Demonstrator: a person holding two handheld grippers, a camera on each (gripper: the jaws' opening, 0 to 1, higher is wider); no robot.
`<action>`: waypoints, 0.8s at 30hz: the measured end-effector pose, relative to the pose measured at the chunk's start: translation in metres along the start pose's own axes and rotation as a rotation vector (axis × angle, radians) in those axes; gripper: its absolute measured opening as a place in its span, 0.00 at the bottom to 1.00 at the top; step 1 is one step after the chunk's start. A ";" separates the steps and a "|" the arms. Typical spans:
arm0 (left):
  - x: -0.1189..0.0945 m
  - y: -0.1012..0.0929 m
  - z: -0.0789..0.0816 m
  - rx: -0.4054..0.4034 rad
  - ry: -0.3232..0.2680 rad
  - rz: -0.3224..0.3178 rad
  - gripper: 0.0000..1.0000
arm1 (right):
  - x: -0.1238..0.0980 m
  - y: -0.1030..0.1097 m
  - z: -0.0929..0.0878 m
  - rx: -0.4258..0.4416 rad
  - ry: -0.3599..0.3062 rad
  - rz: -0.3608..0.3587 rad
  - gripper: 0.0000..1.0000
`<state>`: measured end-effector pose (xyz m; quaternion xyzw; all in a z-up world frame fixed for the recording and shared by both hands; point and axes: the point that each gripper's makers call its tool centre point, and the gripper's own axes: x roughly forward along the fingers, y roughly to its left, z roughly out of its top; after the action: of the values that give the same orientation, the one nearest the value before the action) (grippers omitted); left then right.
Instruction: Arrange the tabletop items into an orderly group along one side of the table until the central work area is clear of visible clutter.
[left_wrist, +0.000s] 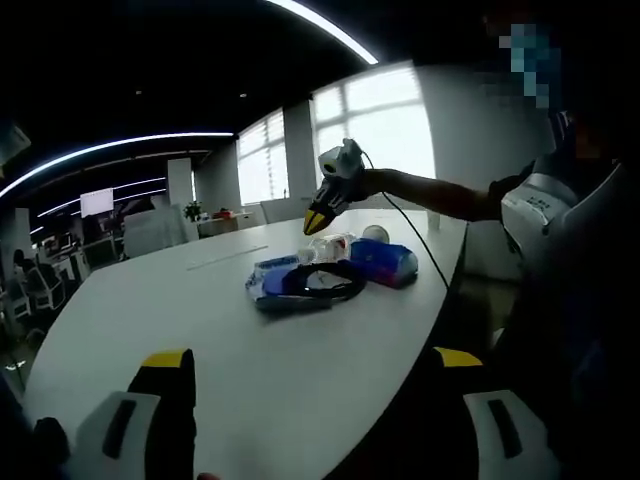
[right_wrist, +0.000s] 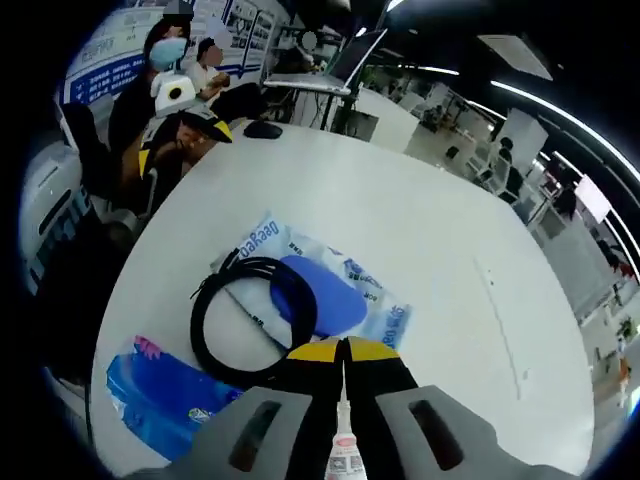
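Items are gathered near one edge; the task looks mostly unfinished.
The left gripper (left_wrist: 300, 395) is wide open and empty over the bare table (left_wrist: 180, 300). The right gripper (right_wrist: 342, 350) pinches a small tube (right_wrist: 345, 445) above the black cable (right_wrist: 250, 315), wipes pack (right_wrist: 345, 290) and blue tissue pack (right_wrist: 165, 395).

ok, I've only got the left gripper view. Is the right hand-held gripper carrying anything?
Observer: Yes. In the right gripper view the right hand-held gripper has its jaws shut on a thin white tube.
Operator: And how does the cable lie?
Observer: The cable is a single coil, partly on the wipes pack and partly on bare table.
Operator: Anything behind me?
Observer: A black mouse sits near the far edge.
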<state>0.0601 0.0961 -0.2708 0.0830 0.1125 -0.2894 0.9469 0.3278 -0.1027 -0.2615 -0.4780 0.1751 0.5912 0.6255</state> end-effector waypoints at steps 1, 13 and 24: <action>0.000 0.000 0.001 -0.001 -0.002 -0.003 0.96 | 0.007 0.002 0.008 0.008 -0.065 0.027 0.00; -0.002 0.006 -0.001 0.002 0.007 0.008 0.96 | 0.010 0.017 0.006 0.063 -0.077 0.091 0.00; -0.004 0.002 0.001 0.009 -0.002 0.004 0.96 | 0.003 0.032 0.009 0.061 -0.074 0.099 0.00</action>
<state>0.0583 0.1001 -0.2687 0.0872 0.1099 -0.2883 0.9472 0.2962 -0.0986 -0.2726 -0.4273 0.1932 0.6332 0.6158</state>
